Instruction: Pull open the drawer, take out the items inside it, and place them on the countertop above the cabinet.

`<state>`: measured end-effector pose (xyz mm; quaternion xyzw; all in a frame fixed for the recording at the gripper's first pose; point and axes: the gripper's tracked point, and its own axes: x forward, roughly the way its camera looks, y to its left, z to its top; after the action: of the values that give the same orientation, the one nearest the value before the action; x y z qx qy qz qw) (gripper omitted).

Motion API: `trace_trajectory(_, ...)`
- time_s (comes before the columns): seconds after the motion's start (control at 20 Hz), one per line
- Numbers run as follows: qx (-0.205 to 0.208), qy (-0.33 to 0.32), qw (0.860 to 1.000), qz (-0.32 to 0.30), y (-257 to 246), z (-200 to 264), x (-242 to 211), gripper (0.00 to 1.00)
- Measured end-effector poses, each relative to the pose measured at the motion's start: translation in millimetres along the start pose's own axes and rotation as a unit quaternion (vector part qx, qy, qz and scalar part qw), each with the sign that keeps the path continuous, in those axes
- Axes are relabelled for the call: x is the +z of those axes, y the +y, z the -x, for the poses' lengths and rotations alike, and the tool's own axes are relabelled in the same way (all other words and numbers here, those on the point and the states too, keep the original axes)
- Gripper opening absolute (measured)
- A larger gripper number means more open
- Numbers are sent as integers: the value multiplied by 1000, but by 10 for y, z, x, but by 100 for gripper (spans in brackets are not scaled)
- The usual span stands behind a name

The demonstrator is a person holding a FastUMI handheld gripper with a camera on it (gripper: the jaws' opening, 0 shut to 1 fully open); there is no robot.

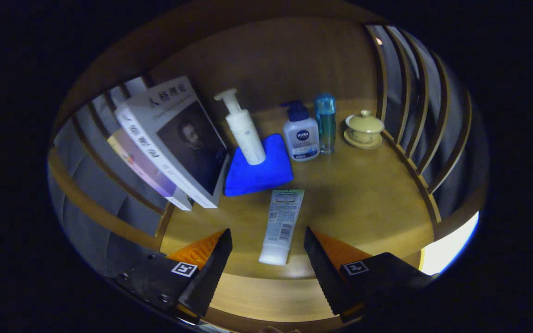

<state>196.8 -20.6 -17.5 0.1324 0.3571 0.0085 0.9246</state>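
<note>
A pale tube point(281, 225) lies flat on the wooden countertop point(363, 203), cap end toward me, between my two fingers and not touched by either. My gripper point(268, 237) is open, its fingers standing apart on either side of the tube's lower half. Beyond the tube a blue cloth point(258, 167) lies folded, with a white pump bottle point(242, 128) standing on it. To the right of the cloth stand a white bottle with a dark blue pump point(300, 135) and a slim clear blue bottle point(325, 124).
A small yellow lidded cup on a saucer point(364, 129) sits at the back right. Books point(174, 143) lean against the slatted wooden rail point(109, 138) on the left. A similar slatted rail point(414, 120) bounds the right side. A wooden back panel rises behind the bottles.
</note>
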Motion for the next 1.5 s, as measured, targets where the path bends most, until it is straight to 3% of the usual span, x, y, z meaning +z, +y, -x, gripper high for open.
trace_trajectory(0.4,18,-177,981,72,305,948,-359,98)
trace_trajectory(0.9,-3,-358,928,98,287,1684,-1033,98)
trace_trajectory(1.05,-6,-372,924,91,264,1771,-1287,98)
trace_trajectory(1.25,-29,-352,931,95,105,1785,-1701,98)
trace_trajectory(1.35,-55,-340,933,100,-128,1853,-1886,98)
trace_trajectory(1.5,-99,-350,926,100,-501,2047,-2042,98)
